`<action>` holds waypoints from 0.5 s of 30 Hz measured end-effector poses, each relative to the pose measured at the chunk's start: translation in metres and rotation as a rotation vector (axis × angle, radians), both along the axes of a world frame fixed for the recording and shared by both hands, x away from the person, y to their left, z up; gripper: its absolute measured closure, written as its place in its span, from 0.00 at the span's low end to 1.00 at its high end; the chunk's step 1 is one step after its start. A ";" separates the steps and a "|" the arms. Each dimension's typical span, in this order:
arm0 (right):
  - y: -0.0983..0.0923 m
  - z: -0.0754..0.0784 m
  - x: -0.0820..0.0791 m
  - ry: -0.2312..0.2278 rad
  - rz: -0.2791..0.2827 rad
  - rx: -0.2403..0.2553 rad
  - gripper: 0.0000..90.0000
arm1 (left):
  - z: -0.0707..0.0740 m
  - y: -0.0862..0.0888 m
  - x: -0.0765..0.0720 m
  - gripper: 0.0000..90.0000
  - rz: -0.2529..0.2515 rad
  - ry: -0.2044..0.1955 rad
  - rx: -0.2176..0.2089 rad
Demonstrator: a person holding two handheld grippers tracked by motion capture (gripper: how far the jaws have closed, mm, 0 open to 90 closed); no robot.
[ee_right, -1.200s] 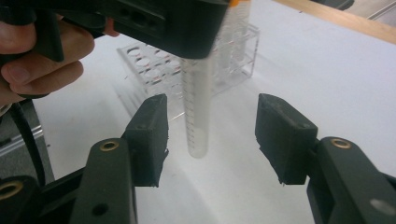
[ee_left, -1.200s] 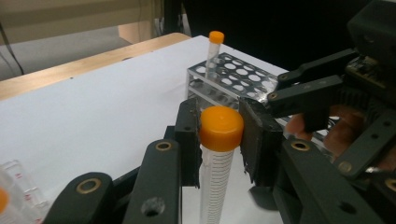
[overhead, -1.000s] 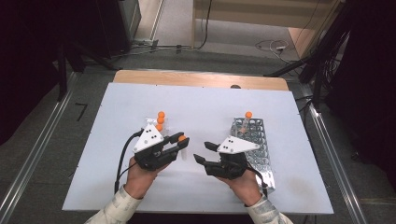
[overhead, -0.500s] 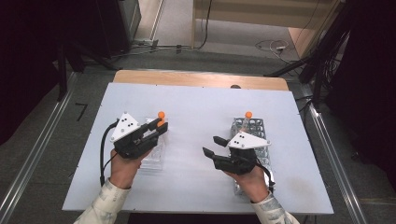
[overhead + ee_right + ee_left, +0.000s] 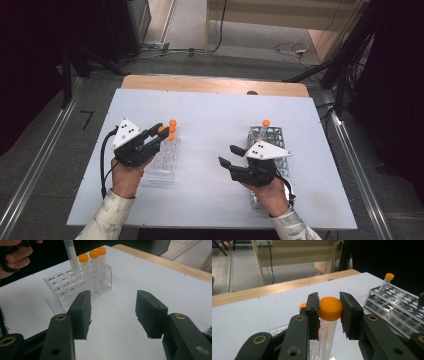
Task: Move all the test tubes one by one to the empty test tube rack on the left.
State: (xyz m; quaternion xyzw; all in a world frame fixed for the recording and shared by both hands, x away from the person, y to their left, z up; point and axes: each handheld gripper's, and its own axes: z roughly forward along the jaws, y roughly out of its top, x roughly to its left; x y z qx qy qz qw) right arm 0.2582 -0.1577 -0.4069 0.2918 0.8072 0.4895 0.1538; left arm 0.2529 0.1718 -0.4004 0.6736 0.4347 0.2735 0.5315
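Observation:
My left gripper is shut on the orange cap of a clear graduated tube, upright between both pads. It hangs over the clear plastic rack at the table's left. In the right gripper view the held tube comes down beside three orange-capped tubes standing in that rack. Its lower end reaches the rack's top plate; whether it sits in a hole I cannot tell. My right gripper stands open with nothing between its jaws, over the bare table beside the grey rack.
The grey rack holds one orange-capped tube at its far end. A wooden strip runs along the table's far edge. White table surface lies between the two racks.
My left gripper has carried the tube leftward from the middle of the table to above the clear rack. The right hand has shifted slightly right, and its jaws stay apart.

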 end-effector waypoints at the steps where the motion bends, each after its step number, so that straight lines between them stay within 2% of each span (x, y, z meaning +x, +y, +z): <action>1: 0.000 0.000 0.000 0.000 -0.002 0.002 0.50 | -0.001 -0.001 0.000 0.78 -0.003 0.001 0.006; 8: -0.002 0.001 -0.001 -0.004 -0.002 0.005 0.50 | -0.011 -0.012 -0.003 0.78 0.015 0.005 0.070; 15: -0.004 0.004 -0.001 -0.011 -0.006 0.010 0.51 | -0.019 -0.020 -0.009 0.78 0.071 0.004 0.120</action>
